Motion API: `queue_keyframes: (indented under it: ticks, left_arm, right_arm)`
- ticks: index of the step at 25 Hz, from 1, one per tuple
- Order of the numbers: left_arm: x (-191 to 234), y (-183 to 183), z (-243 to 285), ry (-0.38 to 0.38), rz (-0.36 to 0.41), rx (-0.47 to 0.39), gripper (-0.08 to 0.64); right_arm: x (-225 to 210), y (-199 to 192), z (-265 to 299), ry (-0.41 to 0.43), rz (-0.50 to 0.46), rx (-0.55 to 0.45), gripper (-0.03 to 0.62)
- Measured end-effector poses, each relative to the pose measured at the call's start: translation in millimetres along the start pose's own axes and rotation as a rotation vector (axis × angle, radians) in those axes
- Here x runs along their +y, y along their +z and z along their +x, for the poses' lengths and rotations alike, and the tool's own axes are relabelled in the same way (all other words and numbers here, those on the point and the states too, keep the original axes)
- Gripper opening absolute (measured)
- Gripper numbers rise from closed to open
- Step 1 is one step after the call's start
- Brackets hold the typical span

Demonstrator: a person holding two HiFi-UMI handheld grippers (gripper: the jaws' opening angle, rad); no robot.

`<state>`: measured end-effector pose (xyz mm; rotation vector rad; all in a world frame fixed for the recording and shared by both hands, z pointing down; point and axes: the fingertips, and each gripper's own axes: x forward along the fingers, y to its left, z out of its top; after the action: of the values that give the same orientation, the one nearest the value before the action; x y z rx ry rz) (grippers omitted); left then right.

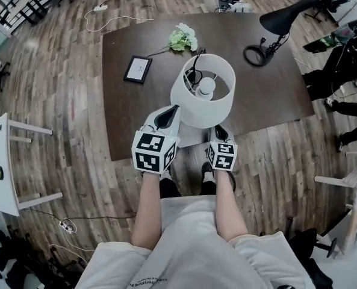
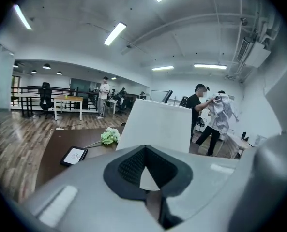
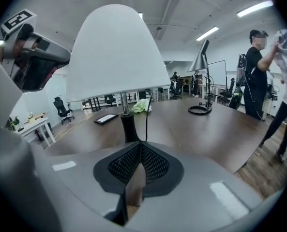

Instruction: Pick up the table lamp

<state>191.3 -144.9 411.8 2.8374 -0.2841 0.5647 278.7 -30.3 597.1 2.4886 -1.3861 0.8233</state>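
The table lamp (image 1: 202, 92) stands on the dark brown table (image 1: 136, 119) near its front edge. It has a white shade (image 3: 116, 52), a bare bulb (image 1: 206, 87), a black stem (image 3: 129, 128) and a black cord (image 3: 146, 117). My left gripper (image 1: 169, 114) is raised to shade height just left of the shade (image 2: 158, 124), jaws shut and empty. My right gripper (image 1: 219, 132) sits lower at the table's front edge, under the shade's rim. It points at the stem, a short way off, jaws shut with nothing between them. The left gripper (image 3: 32, 47) also shows beside the shade.
A black desk lamp (image 1: 280, 20) with a ring base (image 1: 254, 55) stands at the table's back right. A framed picture (image 1: 138, 69) and a green-white flower bunch (image 1: 183, 39) lie behind the lamp. People (image 3: 257, 76) stand right of the table. A white side table (image 1: 0, 161) is at the left.
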Motion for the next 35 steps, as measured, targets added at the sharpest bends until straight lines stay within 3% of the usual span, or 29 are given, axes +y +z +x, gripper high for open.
queue_keyframes:
  ticks: [7, 12, 14, 17, 22, 33, 35]
  left_arm:
    - [-14.9, -10.5, 2.5, 0.162, -0.047, 0.001, 0.001]
    - [-24.4, -15.3, 5.8, 0.259, -0.078, -0.03, 0.001]
    - [-25.1, -18.6, 9.7, 0.294, -0.076, -0.028, 0.001]
    - [-17.0, -21.0, 11.9, 0.362, -0.082, -0.044, 0.001]
    - [-6.3, -21.8, 4.7, 0.452, -0.091, -0.1, 0.001]
    - [-10.6, -35.4, 9.5, 0.517, -0.069, -0.165, 0.001]
    - [-10.7, -35.0, 10.8, 0.52, -0.049, -0.157, 0.001]
  right_arm:
    - [4.8, 5.2, 17.4, 0.223, -0.115, -0.007, 0.028]
    - [12.5, 8.1, 34.7, 0.347, -0.185, -0.014, 0.101]
    - [11.6, 5.1, 45.8, 0.371, -0.175, -0.001, 0.13]
    - [11.8, -4.1, 61.2, 0.415, -0.191, 0.029, 0.233]
    - [21.2, -3.4, 81.2, 0.474, -0.258, -0.01, 0.297]
    - [49.0, 9.3, 126.1, 0.504, -0.408, -0.103, 0.285]
    - [48.3, 9.0, 135.0, 0.492, -0.423, -0.096, 0.242]
